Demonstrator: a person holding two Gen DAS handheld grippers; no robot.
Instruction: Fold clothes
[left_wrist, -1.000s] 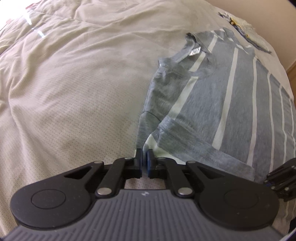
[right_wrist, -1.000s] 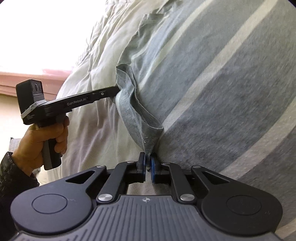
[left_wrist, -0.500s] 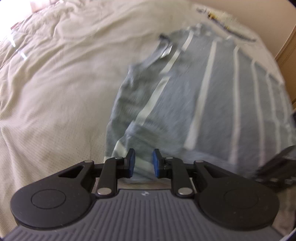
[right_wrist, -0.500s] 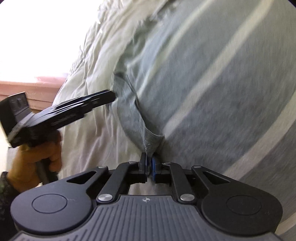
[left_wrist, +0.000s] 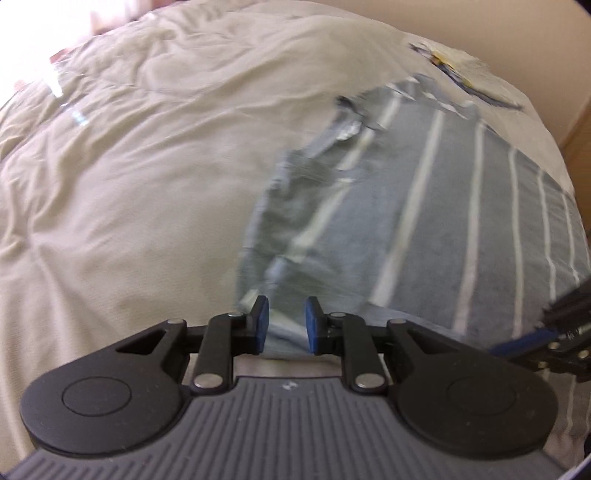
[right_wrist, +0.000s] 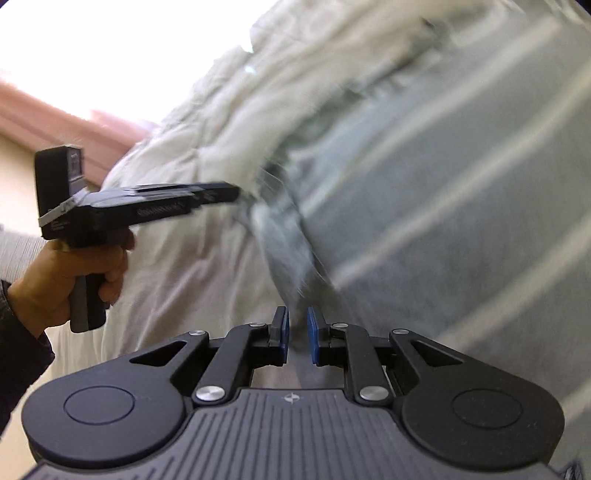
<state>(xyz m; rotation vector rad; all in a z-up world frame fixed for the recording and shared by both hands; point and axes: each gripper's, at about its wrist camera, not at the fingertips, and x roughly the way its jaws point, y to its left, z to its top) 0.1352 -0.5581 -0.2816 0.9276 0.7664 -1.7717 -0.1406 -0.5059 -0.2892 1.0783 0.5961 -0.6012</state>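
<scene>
Two grippers work on one grey shirt (left_wrist: 424, 240) with white stripes, and the shirt is the thing I tell all places from.

Left wrist view: the shirt lies spread on the pale bed cover (left_wrist: 147, 184). One side of the shirt is folded in, with the sleeve lying on top, a bit bumpy. The left gripper (left_wrist: 284, 321) hangs over the near corner of the shirt. Its fingers have just been opening and stand a little way apart. Shirt cloth shows through the gap, but the pads do not pinch it. At the far end of the shirt lies a small thing with blue and yellow on it (left_wrist: 461, 70). I cannot tell what it is.

Right wrist view: the picture is blurry. The right gripper (right_wrist: 297, 332) is at the folded edge of the shirt. Its fingers have just been opening too, and the gap is narrow. The edge looks let go. A hand (right_wrist: 74, 273) holds the left gripper beside the shirt.

I think one side fold is done. The other side and the last fold are left.

No box or basket shows.
</scene>
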